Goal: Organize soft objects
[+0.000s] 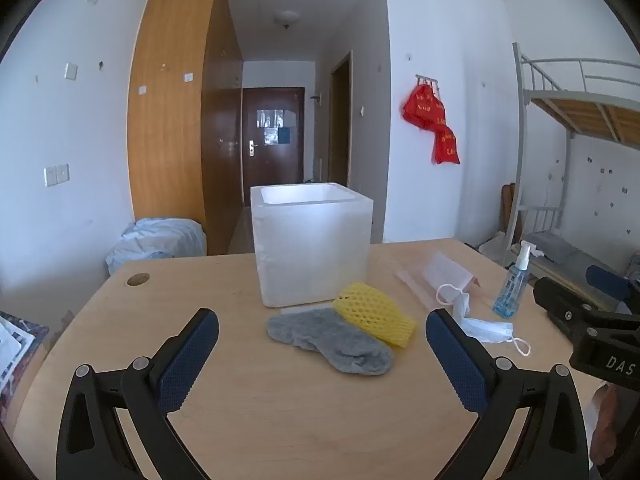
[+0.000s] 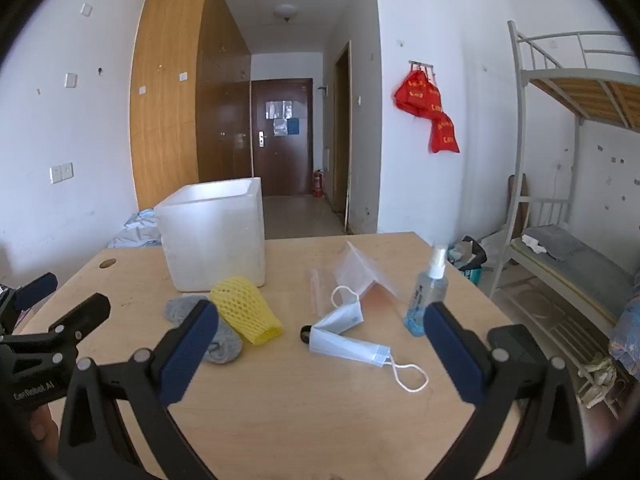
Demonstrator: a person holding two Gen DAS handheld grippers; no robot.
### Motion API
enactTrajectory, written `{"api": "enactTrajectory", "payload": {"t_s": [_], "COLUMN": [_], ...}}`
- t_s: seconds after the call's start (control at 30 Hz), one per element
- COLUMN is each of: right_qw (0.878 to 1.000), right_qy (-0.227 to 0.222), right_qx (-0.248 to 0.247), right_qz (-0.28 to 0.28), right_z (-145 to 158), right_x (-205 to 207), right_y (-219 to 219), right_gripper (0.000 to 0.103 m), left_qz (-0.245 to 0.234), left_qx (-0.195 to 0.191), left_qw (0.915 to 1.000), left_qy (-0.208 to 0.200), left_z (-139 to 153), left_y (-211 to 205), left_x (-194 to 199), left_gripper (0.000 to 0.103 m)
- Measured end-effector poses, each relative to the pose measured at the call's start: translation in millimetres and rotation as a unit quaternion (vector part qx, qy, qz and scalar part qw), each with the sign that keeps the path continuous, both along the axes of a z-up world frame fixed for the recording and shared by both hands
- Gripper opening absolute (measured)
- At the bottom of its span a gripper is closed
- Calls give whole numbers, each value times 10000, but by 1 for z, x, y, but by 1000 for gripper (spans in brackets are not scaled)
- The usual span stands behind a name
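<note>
Directly ahead of my left hand-held gripper [image 1: 322, 344], which hangs wide open and empty above the surface [image 1: 280, 420], the grey sock [image 1: 332, 338] lies closest, its long axis running from far-left to near-right, so I judge the left the nearer of the 2 for it. Just beyond, touching the sock, the yellow foam net [image 1: 374, 314] angles the same way, while my right hand-held gripper [image 2: 320, 344], also spread open and empty, faces the face mask [image 2: 346, 338]. Farthest back stands the white foam box [image 1: 314, 244], open-topped, where I expect these belong.
</note>
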State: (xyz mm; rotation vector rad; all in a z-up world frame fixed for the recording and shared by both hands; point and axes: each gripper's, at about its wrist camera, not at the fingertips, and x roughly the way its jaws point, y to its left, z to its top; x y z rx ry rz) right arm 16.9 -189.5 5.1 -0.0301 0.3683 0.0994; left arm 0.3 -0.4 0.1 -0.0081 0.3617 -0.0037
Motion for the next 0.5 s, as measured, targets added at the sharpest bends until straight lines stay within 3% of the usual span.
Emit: {"api": "enactTrajectory", "payload": {"t_s": [0.5], "right_qw": [10000], "right_qy": [-31], "right_qx": [28], "right_qz": [30], "right_z": [-1], "right_x": [1], "right_y": [0], "right_gripper": [103], "left_qz": [77], "left_qx": [-176], "left_qw": [9998], "left_qy": [-91], "left_z": [1], "left_y": [6], "left_x": [2], "left_gripper": [103]}}
